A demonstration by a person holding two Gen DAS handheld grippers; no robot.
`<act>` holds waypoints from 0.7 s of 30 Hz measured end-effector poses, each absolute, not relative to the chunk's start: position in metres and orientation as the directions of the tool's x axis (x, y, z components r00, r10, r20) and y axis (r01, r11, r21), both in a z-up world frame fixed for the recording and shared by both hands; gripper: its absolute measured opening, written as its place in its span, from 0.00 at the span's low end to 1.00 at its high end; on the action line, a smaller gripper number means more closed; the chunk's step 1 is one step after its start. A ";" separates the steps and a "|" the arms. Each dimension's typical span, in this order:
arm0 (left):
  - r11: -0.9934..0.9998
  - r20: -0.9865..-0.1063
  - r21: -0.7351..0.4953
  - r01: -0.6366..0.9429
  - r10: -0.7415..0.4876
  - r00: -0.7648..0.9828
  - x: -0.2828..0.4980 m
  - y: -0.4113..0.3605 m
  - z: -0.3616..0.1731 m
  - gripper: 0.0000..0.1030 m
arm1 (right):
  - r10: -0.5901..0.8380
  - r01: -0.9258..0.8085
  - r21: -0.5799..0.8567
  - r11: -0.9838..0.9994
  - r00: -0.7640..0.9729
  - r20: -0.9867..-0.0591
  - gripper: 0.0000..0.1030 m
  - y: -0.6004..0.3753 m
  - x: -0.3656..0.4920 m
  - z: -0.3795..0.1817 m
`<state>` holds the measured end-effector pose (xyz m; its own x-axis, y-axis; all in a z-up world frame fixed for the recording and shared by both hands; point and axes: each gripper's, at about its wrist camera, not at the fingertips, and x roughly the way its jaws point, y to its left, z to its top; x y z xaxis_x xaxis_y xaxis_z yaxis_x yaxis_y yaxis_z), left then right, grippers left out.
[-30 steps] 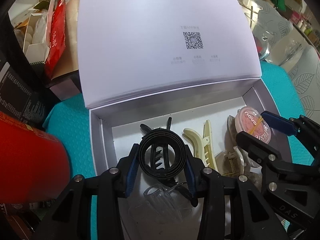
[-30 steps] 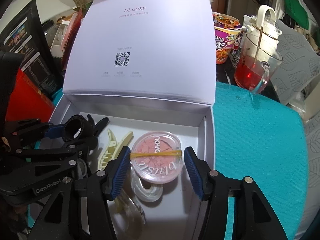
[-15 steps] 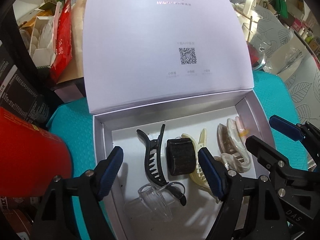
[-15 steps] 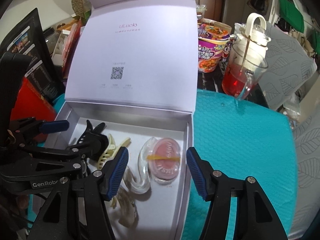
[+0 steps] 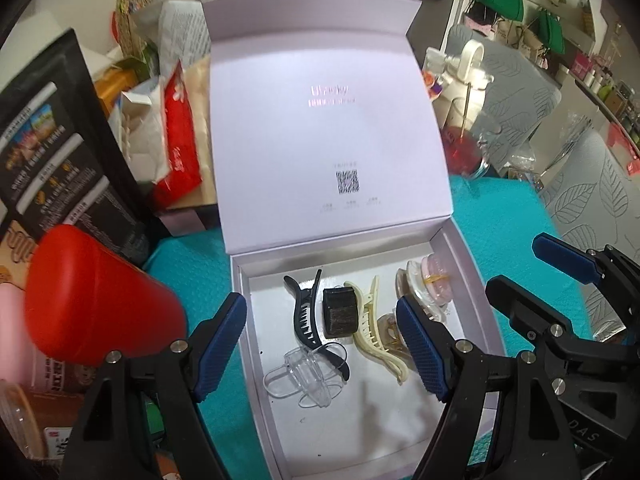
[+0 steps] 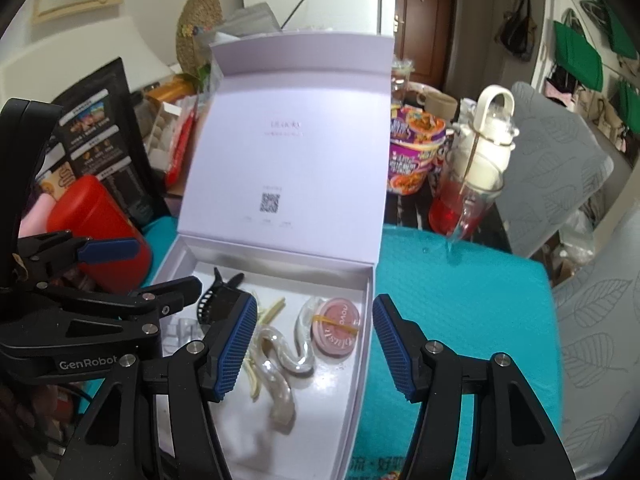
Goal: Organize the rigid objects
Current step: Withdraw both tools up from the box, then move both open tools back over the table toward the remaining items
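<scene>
An open white box [image 5: 256, 392] [image 6: 362, 344] with its lid upright lies on a teal mat. Inside lie a black hair clip [image 5: 306, 316], a black round clip [image 5: 339, 312], a cream clip [image 5: 374, 326] [image 6: 264, 316], a clear clip [image 5: 308, 372], pearly clips [image 6: 280, 356] and a pink blush compact [image 6: 336, 326] [image 5: 438, 280] with a yellow band. My left gripper [image 5: 322, 350] is open and empty above the box. My right gripper [image 6: 314, 346] is open and empty above the box's right side.
A red container [image 5: 92, 300] [image 6: 92, 220] and black snack bags [image 5: 52, 160] stand left of the box. A bottle of red drink [image 6: 470, 184] and a noodle cup [image 6: 414, 148] stand behind the teal mat [image 6: 460, 300]. Leaf-patterned chairs [image 5: 592, 196] are at the right.
My left gripper let go of the black round clip, which now lies in the box. My right gripper released the pink compact. Both grippers opened and drew back and up from the box.
</scene>
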<state>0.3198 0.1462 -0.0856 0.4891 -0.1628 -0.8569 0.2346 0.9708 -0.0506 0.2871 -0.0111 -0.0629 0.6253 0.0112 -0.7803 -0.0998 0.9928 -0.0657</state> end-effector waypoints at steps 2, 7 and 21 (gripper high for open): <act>0.971 -0.847 -0.047 0.233 -0.162 0.506 0.314 0.150 -0.075 0.75 | 0.014 -0.104 -0.068 0.992 0.642 -0.767 0.59 -0.008 0.281 -0.052; 0.974 -0.821 -0.031 0.224 -0.153 0.551 0.297 0.157 -0.047 0.75 | 0.017 -0.099 -0.069 0.993 0.678 -0.735 0.59 -0.004 0.265 -0.027; 0.985 -0.760 -0.011 0.171 -0.120 0.639 0.228 0.158 0.007 0.75 | 0.067 -0.130 -0.042 0.991 0.728 -0.682 0.59 -0.004 0.202 0.015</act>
<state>0.2280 0.1575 0.0071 0.6390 -0.1196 -0.7599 0.1712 0.9852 -0.0110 0.2024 -0.0044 0.0152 0.7282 0.0669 -0.6821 -0.1301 0.9906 -0.0417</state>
